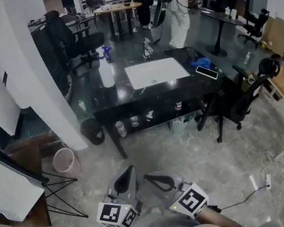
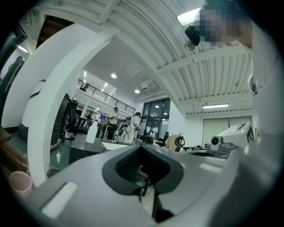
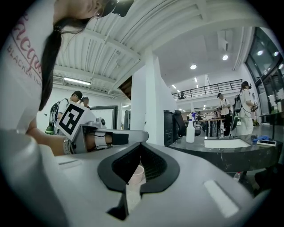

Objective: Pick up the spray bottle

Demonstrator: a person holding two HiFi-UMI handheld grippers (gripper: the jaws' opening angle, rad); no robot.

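We are standing on the grey floor, well back from the black table, holding the left gripper and the right gripper low and side by side, each with its jaws closed together on nothing. The spray bottle is standing upright near the table's far left corner, beside a white mat. A pink bin is sitting by the white pillar, and an office chair is standing at the table's right end.
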